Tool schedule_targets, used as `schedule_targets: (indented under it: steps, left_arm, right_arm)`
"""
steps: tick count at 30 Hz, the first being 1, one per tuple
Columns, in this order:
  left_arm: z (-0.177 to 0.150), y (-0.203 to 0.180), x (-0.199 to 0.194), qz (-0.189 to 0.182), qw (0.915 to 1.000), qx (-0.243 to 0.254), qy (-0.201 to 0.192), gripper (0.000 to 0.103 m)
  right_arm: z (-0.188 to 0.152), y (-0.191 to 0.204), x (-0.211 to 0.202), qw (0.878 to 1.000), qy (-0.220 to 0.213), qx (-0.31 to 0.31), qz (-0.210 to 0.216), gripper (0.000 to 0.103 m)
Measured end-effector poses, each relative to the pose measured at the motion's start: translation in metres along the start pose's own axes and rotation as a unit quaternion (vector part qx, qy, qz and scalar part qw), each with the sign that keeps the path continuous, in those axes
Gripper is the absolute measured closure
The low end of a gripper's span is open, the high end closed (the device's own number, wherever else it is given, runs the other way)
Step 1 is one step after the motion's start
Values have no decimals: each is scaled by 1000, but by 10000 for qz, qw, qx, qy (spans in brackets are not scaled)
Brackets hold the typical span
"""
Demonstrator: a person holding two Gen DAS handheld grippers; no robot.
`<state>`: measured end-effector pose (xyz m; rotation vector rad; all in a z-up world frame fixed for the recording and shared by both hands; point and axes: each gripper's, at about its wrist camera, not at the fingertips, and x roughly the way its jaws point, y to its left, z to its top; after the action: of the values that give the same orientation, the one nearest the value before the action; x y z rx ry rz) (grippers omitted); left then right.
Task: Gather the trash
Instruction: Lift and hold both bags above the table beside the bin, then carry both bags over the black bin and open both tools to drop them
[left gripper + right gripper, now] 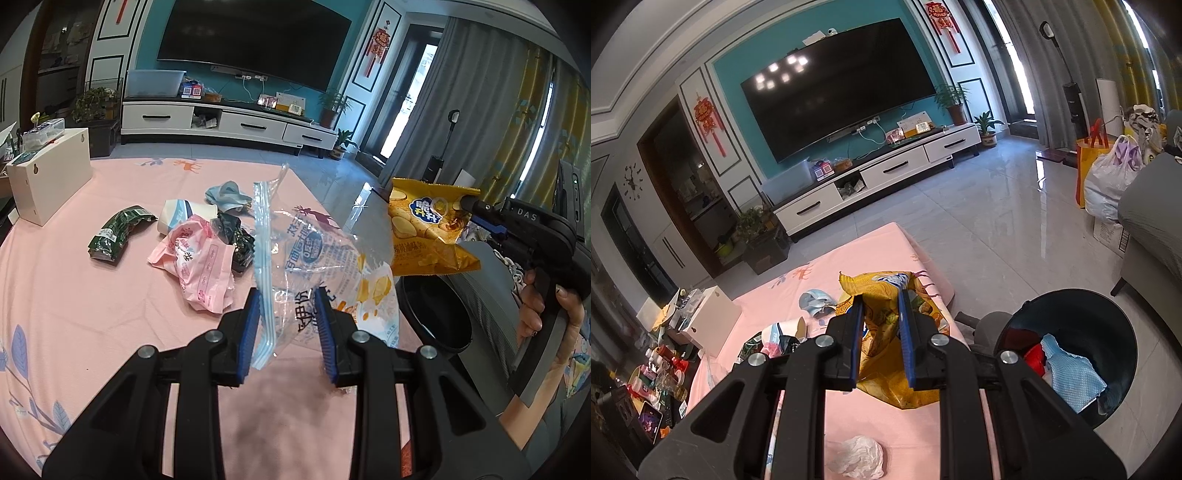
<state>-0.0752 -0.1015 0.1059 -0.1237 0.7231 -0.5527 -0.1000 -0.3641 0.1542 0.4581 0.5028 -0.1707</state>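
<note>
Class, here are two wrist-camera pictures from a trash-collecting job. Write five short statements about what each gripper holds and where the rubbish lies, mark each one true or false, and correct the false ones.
1. The left gripper holds a clear zip-seal bag. True.
2. The right gripper holds a green wrapper. False: it holds a yellow chip bag; the green wrapper lies on the pink tablecloth.
3. The black trash bin is empty. False: a light blue cloth and something red lie inside.
4. A crumpled white tissue lies on the tablecloth. True.
5. The pink wrapper is in the bin. False: it lies on the tablecloth.
</note>
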Motion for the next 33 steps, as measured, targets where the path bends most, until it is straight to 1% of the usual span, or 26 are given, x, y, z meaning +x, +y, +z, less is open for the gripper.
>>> schedule_targets:
  steps: [18,26,30,33]
  left_arm:
    - [-1,-2,2,-11,10000,7,22,73]
    - [0,-4,5,-49,10000,-37,-9,73]
    - [3,-15,11,-120,9999,-2,20,73]
    - [6,-35,19,-243,9996,110,19,73]
  right_arm:
    - [1,-5,1,9999,-7,78,-88,84]
    - [3,-12,-2,9997,-52,155,-206,84]
    - [4,-26,-10,9990,-156,274,-333,84]
    - [5,-45,-16,9977,-228,488,-405,84]
